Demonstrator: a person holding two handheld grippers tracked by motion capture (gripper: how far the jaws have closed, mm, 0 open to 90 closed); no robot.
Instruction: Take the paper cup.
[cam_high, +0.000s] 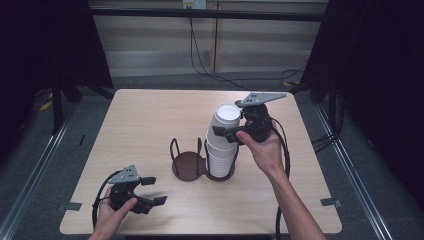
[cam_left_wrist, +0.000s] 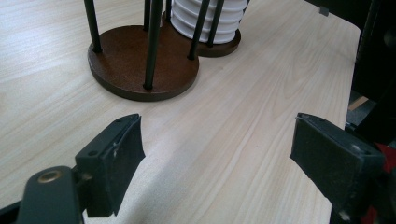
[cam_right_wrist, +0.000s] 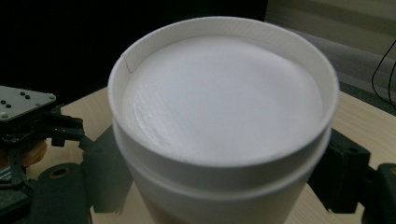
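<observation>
While the right claw (cam_high: 231, 132) pinches the top cup (cam_high: 226, 120) of the white stack (cam_high: 220, 155), apparently to lift it free, the holder (cam_high: 189, 165) beneath the claw keeps the stack upright. Left claw (cam_high: 154, 190): spread, holding nothing, idle near the bench (cam_high: 145, 115) edge. Pale wood bench; dim room, cables behind.

White cups (cam_high: 223, 137); dark brown holder (cam_high: 189, 165); pale wood-grain table (cam_high: 145, 125).

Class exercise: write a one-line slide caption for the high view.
Right gripper clasps the top of an upturned white cup stack in a two-ring holder; left gripper rests open near the table's front edge.
</observation>
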